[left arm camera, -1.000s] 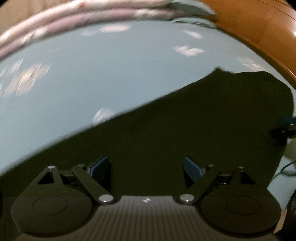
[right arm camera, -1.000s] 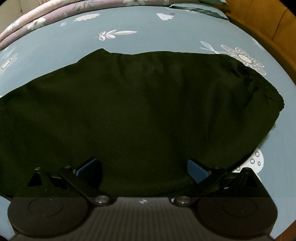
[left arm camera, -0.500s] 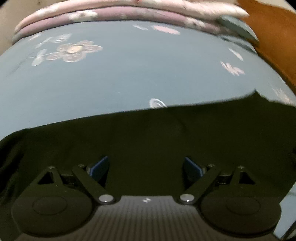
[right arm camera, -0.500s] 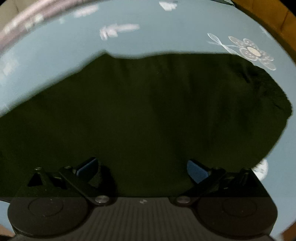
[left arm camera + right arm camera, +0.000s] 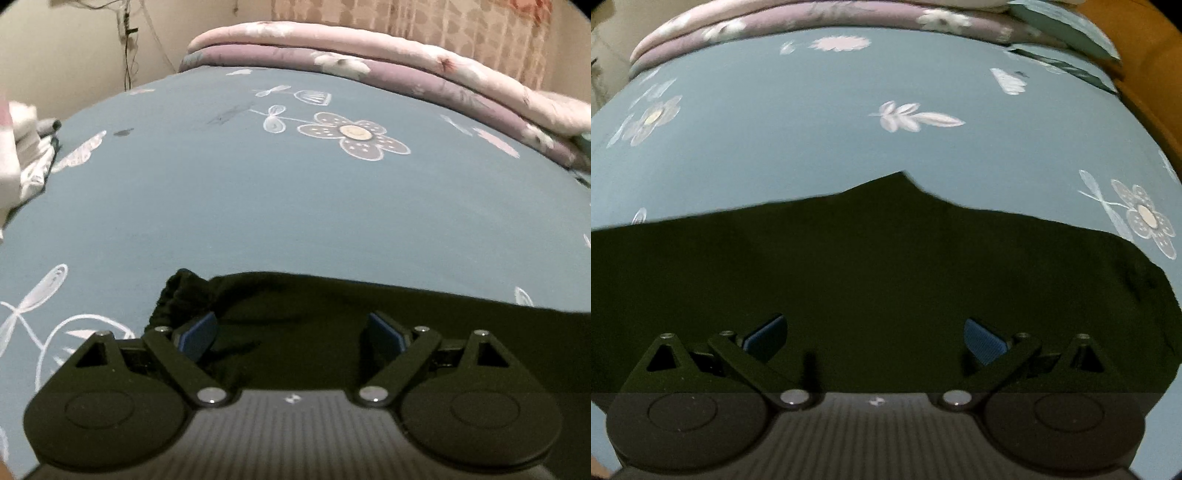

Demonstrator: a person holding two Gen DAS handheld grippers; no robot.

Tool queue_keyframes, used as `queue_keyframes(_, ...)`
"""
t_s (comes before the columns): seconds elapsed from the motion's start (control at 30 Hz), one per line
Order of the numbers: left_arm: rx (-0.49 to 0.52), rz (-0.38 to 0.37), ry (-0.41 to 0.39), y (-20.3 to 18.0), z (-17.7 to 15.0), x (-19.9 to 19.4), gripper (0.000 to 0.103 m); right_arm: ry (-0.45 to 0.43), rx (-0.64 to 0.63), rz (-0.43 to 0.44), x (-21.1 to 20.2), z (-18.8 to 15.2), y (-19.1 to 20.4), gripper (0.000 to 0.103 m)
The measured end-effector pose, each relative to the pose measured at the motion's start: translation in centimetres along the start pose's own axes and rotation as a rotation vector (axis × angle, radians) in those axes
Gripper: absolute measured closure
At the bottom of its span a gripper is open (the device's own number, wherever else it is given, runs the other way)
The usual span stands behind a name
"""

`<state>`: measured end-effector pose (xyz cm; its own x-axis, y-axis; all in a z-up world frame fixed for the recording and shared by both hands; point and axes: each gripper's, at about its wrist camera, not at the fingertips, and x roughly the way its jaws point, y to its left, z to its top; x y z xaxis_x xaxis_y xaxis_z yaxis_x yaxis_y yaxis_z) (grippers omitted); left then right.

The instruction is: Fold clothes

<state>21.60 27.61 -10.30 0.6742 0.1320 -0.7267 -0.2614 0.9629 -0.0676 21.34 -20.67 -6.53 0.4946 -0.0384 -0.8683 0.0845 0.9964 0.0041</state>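
Note:
A black garment (image 5: 332,314) lies flat on the blue flowered bedsheet (image 5: 258,206). In the left wrist view its gathered left end (image 5: 181,291) sits just ahead of my left gripper (image 5: 291,334), which is open over the cloth with nothing between its blue pads. In the right wrist view the same garment (image 5: 868,266) spreads across the lower half, its far edge rising to a small peak (image 5: 903,175). My right gripper (image 5: 875,338) hangs open above the cloth, holding nothing.
Folded pink and purple quilts (image 5: 369,51) are stacked along the far side of the bed. A pile of light clothes (image 5: 22,147) lies at the left edge. A wooden bed frame (image 5: 1145,66) borders the right side.
The left gripper has swung left along the garment and rolled level, so its gathered left end now shows. The right gripper has drawn back and up; more sheet shows beyond the garment.

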Motion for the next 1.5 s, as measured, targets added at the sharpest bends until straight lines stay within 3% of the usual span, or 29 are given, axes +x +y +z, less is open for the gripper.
queue_keyframes(0.13, 0.001, -0.02, 0.006, -0.7, 0.0, -0.1, 0.014, 0.036, -0.025, 0.006, 0.7, -0.6, 0.9, 0.0)
queue_keyframes(0.3, 0.084, -0.082, 0.023, -0.9, -1.5, -3.7, 0.014, 0.052, -0.013, 0.016, 1.5, -0.8, 1.3, 0.0)
queue_keyframes(0.47, 0.161, -0.105, 0.119, -1.3, -4.0, -4.8, 0.014, 0.064, 0.026, 0.016, 2.4, -1.1, 1.2, 0.0)
queue_keyframes(0.63, 0.139, -0.07, 0.218, -0.3, -5.1, -3.7, 0.015, 0.066, 0.063, 0.014, 3.2, -2.0, 1.3, 0.0)
queue_keyframes(0.83, 0.16, -0.141, 0.154, -1.7, -3.5, -4.6, 0.014, 0.04, 0.085, 0.015, 2.4, -1.6, 0.9, 0.0)
queue_keyframes(0.93, 0.182, -0.157, 0.183, -2.5, -3.8, -3.5, 0.014, -0.01, 0.078, -0.014, 1.5, -0.9, 0.0, 0.0)
queue_keyframes(1.1, 0.193, -0.145, 0.228, -3.4, -4.7, -2.2, 0.013, -0.102, 0.135, -0.174, -0.6, -0.7, -5.4, 0.0)
queue_keyframes(1.23, 0.191, -0.151, 0.229, -3.2, -4.9, -2.1, 0.013, -0.147, 0.289, -0.317, -1.2, -1.1, -12.1, 0.0)
queue_keyframes(1.33, 0.182, -0.152, 0.227, -3.1, -5.2, -2.1, 0.013, -0.107, 0.395, -0.321, -0.1, -1.6, -16.1, 0.0)
queue_keyframes(1.5, 0.18, -0.151, 0.22, -3.0, -5.6, -2.4, 0.013, -0.061, 0.46, -0.296, 1.8, -2.1, -18.5, 0.0)
